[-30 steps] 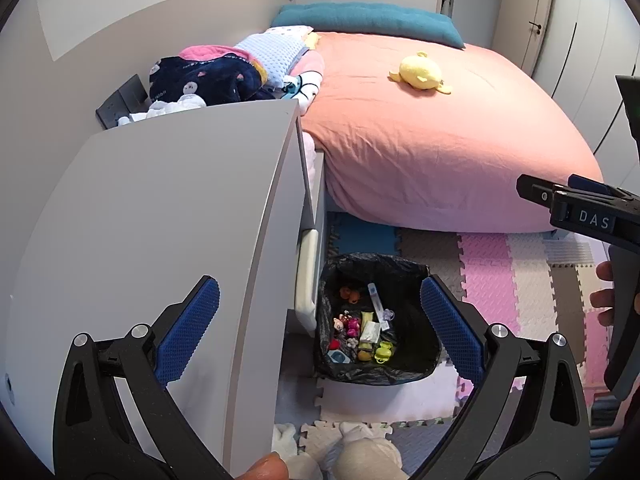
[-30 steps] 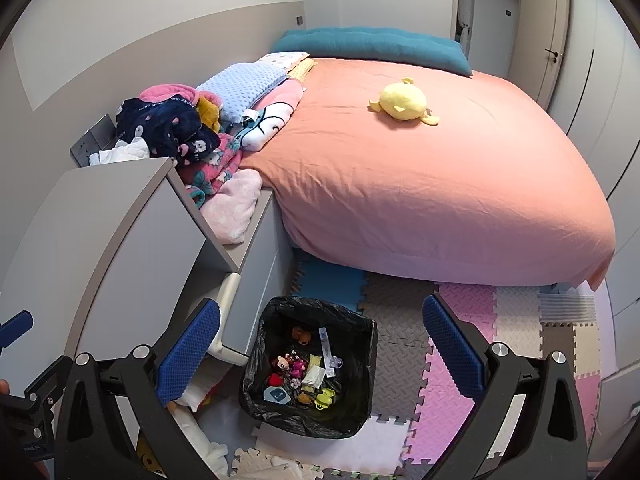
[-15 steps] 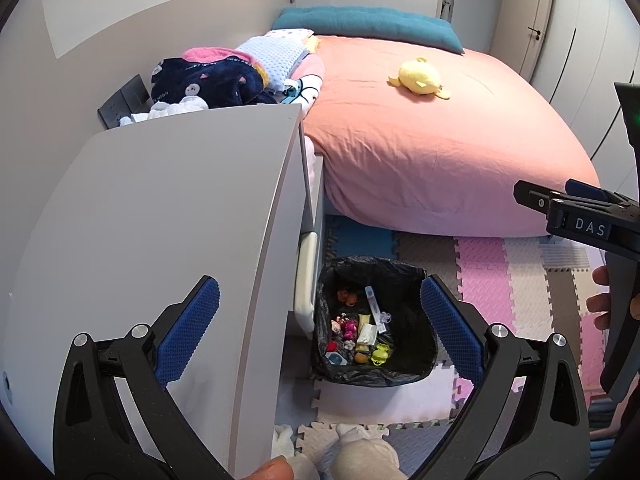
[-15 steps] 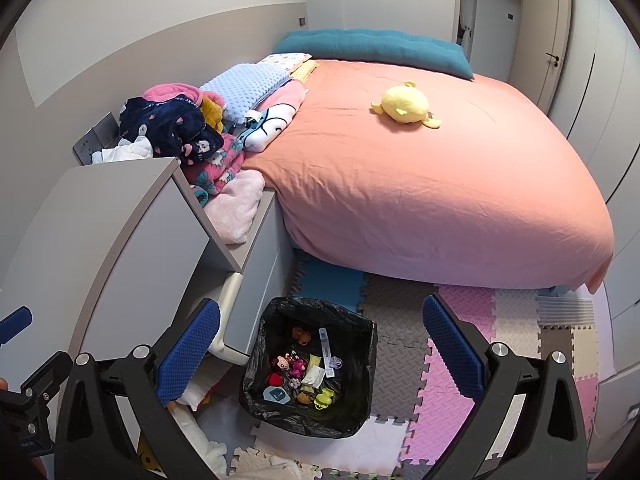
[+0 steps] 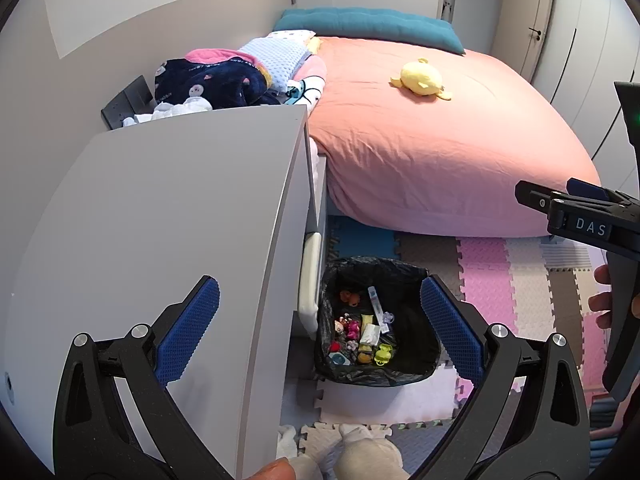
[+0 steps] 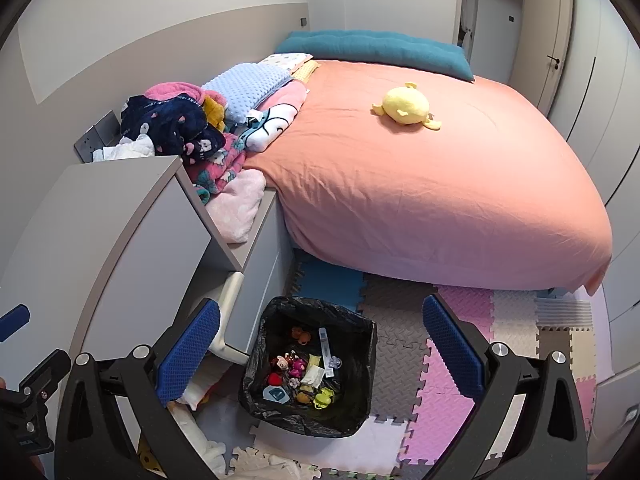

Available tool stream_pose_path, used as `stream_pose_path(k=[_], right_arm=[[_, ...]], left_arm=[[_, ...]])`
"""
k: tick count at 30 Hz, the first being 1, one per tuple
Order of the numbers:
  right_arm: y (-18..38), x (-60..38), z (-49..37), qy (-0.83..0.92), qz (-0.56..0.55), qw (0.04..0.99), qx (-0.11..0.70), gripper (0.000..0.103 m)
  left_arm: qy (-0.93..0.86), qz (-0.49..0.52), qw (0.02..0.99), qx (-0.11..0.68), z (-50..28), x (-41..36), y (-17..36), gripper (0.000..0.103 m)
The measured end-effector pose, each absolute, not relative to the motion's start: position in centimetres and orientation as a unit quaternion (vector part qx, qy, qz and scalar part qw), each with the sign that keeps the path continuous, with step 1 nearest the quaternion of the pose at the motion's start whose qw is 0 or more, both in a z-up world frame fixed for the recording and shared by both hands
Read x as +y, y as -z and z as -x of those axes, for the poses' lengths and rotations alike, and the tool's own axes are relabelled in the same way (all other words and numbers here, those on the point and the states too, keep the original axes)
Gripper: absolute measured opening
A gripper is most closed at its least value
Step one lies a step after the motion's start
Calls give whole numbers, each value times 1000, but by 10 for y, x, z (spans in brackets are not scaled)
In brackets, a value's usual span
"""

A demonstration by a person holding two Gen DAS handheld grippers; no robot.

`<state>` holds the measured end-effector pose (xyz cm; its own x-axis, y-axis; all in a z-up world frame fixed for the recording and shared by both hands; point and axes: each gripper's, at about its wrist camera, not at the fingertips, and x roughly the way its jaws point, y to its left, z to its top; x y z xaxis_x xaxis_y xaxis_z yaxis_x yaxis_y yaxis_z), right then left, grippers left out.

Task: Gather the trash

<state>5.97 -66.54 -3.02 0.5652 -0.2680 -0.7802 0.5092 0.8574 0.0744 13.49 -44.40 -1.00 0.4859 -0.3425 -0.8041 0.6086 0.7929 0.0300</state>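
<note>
Blue ribbed pads line both pairs of tongs, and each pair stands wide apart with nothing between the pads. The left tongs (image 5: 320, 332) hang over the edge of a pale grey desk (image 5: 168, 216), their left pad above the desk top and their right pad above the floor. The right tongs (image 6: 320, 352) hang further out over the floor, and their black body marked "DAS" shows at the right edge of the left wrist view, with fingertips of a hand (image 5: 602, 300) curled on its handle. Between the pads in both views sits the bin (image 6: 312, 368), lined with a black bag, standing upright on the floor just beside the desk's front corner, its mouth open upward. Its bottom holds the trash (image 6: 302, 376): small bright bits in red, pink, yellow and green, a crumpled white wrapper, and one long white strip (image 6: 325, 346) whose long axis runs from the near side of the bin toward the bed. Foam puzzle mats (image 6: 448, 392) in pink, grey, white and blue cover the floor around the bin. Beyond lies a bed (image 6: 420, 184) under a salmon sheet, with a yellow plush toy (image 6: 404, 108) on it, a teal bolster (image 6: 372, 50) at the head, and a heap of blankets and clothes (image 6: 192, 128) between desk and bed.
</note>
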Motion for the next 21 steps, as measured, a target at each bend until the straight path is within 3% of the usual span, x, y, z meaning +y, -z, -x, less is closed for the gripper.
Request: stream_pose_path(k=[21], right_arm=[[33, -658, -60, 219, -146, 873, 410, 101]], left_arm=[[276, -154, 851, 420, -136, -440, 8, 97]])
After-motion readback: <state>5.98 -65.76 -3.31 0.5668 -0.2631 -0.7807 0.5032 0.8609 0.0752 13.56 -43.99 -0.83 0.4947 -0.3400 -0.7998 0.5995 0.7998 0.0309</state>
